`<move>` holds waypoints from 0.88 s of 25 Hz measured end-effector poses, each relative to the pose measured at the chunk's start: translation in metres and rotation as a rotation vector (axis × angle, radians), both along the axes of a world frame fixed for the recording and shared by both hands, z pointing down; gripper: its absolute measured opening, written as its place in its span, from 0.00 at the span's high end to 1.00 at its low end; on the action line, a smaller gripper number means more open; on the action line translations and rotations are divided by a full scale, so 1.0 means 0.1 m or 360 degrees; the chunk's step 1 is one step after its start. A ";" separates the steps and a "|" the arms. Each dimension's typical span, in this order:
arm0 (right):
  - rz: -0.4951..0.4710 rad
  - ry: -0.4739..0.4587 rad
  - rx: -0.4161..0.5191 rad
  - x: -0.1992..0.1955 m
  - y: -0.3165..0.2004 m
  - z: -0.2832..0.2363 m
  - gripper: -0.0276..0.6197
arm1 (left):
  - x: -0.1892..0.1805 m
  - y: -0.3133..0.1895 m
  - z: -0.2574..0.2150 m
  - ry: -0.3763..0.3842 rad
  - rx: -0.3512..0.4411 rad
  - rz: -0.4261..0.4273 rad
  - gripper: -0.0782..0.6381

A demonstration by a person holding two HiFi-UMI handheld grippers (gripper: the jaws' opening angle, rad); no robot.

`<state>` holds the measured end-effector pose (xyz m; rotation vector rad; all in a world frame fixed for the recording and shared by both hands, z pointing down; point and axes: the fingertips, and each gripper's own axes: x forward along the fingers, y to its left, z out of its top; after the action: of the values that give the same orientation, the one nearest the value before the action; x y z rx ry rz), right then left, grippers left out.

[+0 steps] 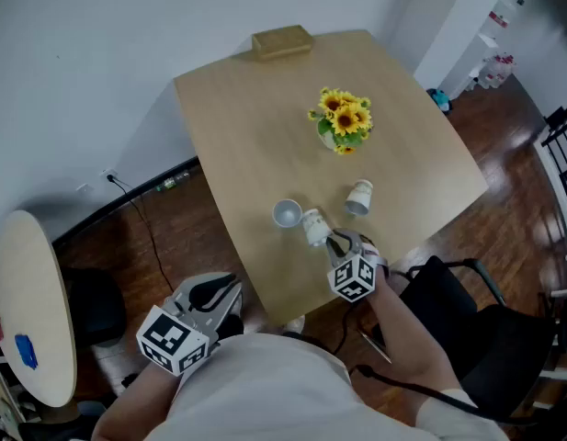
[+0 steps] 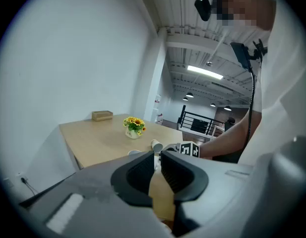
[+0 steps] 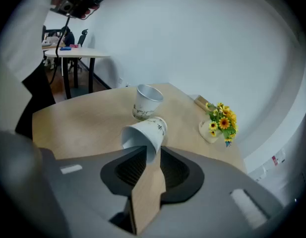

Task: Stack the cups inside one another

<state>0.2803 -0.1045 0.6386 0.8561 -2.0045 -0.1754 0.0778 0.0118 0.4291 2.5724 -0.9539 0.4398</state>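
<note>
- Table (image 1: 237,127): light wood, carries every item below.
- Upright cup (image 1: 286,213): white with a dark pattern, standing mouth up close to the table's near edge. Inside shows bare, nothing in it.
- Tipped cup (image 3: 143,133): same kind, on its side just beside the upright cup, toward the near right corner. Its mouth faces the right gripper and its white inside is empty.
- Third cup (image 1: 358,197): on its side, apart from the other two, nearer the right edge, mouth turned toward the near edge. No contents visible.
- Right gripper (image 1: 336,243): over the near edge. Jaws pressed in on the rim wall of the tipped cup, one jaw at the mouth and the other on the outside.
- Left gripper (image 1: 230,288): off the table, beyond its near edge and close to the person's body. Jaws drawn close, only a narrow slit between them, with nothing in it.
- Vase (image 1: 331,139): small and pale, toward the right edge past the cups, holding a bunch of sunflowers (image 1: 344,113).
- Wooden box (image 1: 282,41): at the far edge, closed.
</note>
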 end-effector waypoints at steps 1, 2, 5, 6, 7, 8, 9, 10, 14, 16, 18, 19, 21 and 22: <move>-0.0008 0.0019 0.0000 -0.01 0.00 0.01 0.82 | -0.05 -0.01 0.01 -0.0003 -0.0002 -0.0003 0.82; -0.0014 0.0039 0.0003 -0.01 -0.01 0.03 0.83 | -0.11 -0.03 0.02 -0.0006 -0.0004 -0.0006 0.82; -0.0006 0.0096 0.0050 -0.02 -0.07 0.01 0.89 | -0.26 -0.11 0.04 -0.0007 -0.0010 -0.0010 0.82; 0.0001 0.0107 0.0065 -0.02 -0.09 -0.01 0.91 | -0.30 -0.14 0.04 -0.0006 -0.0010 -0.0008 0.82; 0.0007 0.0114 0.0076 -0.02 -0.10 -0.02 0.91 | -0.33 -0.17 0.04 -0.0006 -0.0007 -0.0002 0.82; 0.0015 0.0120 0.0083 -0.02 -0.11 -0.04 0.92 | -0.36 -0.20 0.04 -0.0005 -0.0003 0.0005 0.82; 0.0023 0.0126 0.0088 -0.02 -0.12 -0.07 0.92 | -0.39 -0.23 0.04 -0.0003 0.0001 0.0014 0.82; 0.0034 0.0135 0.0093 -0.02 -0.13 -0.10 0.93 | -0.42 -0.26 0.04 0.0000 0.0005 0.0025 0.82; 0.0088 0.0201 0.0112 0.07 -0.12 -0.27 0.93 | -0.47 -0.34 0.07 0.0030 0.0009 0.0070 0.82; 0.0113 0.0242 0.0112 0.13 -0.11 -0.37 0.93 | -0.49 -0.39 0.07 0.0053 0.0013 0.0099 0.82; 0.0134 0.0276 0.0104 0.18 -0.08 -0.49 0.93 | -0.48 -0.43 0.07 0.0077 0.0020 0.0134 0.82; 0.0143 0.0289 0.0097 0.20 -0.07 -0.56 0.93 | -0.47 -0.45 0.07 0.0090 0.0024 0.0153 0.82; 0.0161 0.0307 0.0086 0.23 -0.03 -0.71 0.93 | -0.46 -0.47 0.06 0.0115 0.0031 0.0190 0.82; 0.0166 0.0315 0.0085 0.22 -0.02 -0.80 0.93 | -0.45 -0.48 0.06 0.0127 0.0034 0.0207 0.82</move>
<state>0.3027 -0.1065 0.5590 0.9376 -1.7739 -0.2455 0.0325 -0.0366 0.4347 2.6596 -0.7709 0.3602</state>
